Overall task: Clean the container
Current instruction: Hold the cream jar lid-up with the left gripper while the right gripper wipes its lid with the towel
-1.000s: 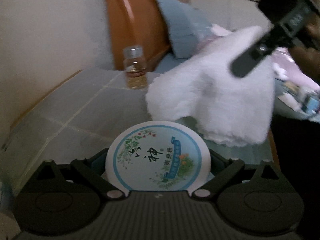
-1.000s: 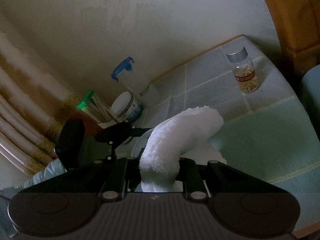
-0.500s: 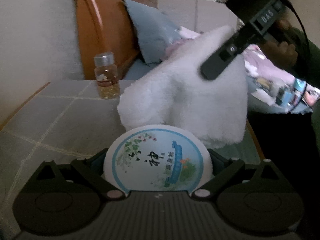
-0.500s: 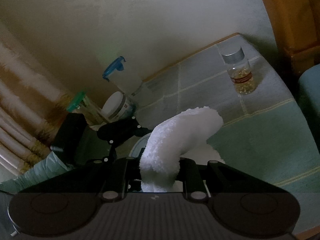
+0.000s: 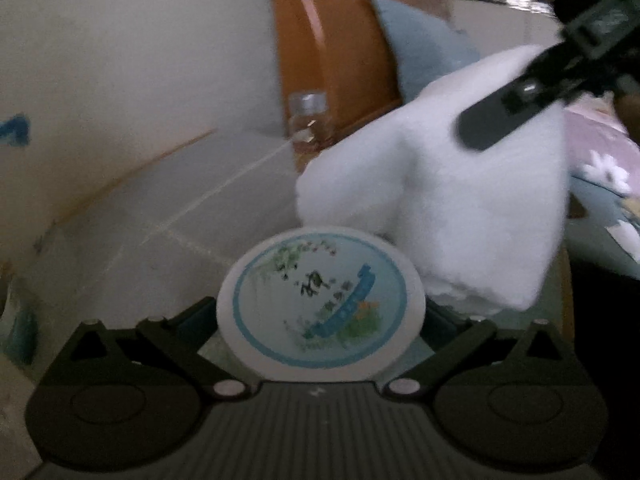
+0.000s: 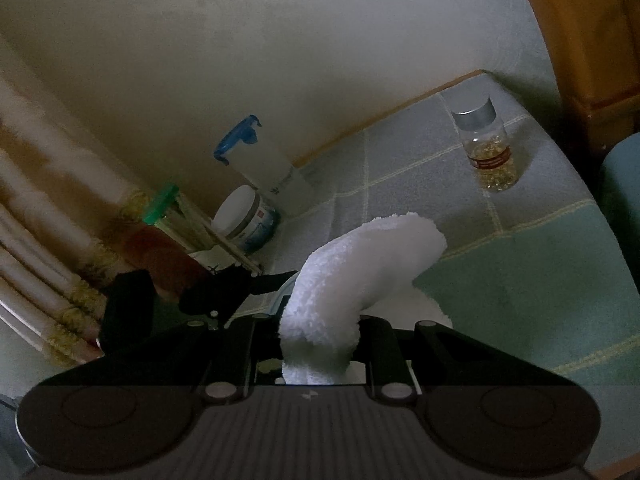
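Opening around the round container [image 5: 320,304], the left gripper [image 5: 320,344] has its jaws spread wide; the right gripper [image 6: 320,344] stays clenched on the white cloth [image 6: 360,272], draped just beside the container over the worktop [image 6: 520,280]; wiping seems underway, and next the cloth must press its printed lid.

Both wrist views close, angled down; shared white cloth [image 5: 460,208] and glass bottle [image 6: 486,148]
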{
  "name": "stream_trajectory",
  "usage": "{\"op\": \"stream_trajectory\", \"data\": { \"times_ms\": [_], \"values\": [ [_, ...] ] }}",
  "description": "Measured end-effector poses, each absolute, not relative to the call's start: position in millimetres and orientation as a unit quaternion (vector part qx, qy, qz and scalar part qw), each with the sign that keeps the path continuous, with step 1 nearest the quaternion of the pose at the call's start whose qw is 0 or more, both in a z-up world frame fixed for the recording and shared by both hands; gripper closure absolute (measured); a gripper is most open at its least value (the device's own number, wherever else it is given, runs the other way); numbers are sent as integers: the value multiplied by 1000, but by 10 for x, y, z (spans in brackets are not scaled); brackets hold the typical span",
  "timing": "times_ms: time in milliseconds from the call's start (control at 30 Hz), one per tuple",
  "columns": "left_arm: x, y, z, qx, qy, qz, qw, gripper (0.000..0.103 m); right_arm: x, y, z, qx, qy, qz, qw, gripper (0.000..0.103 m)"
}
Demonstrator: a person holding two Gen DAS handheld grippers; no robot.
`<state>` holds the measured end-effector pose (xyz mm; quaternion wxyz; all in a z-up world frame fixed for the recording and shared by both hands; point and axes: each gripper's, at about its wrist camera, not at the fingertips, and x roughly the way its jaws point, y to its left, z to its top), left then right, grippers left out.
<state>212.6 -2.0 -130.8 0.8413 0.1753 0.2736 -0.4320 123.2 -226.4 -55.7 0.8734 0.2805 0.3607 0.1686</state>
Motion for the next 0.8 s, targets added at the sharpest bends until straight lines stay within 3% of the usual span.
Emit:
{"op": "stream_trajectory", "data": {
  "times_ms": [367, 800],
  "values": [
    [1989, -96, -1326, 141, 280, -370, 874, 6, 1086, -2303, -522, 283, 349, 167, 878, 82],
    [2276, 113, -1329, 187, 240, -503, 809, 6, 1039, -2303, -523, 282, 351, 166, 878, 82]
  ]
}}
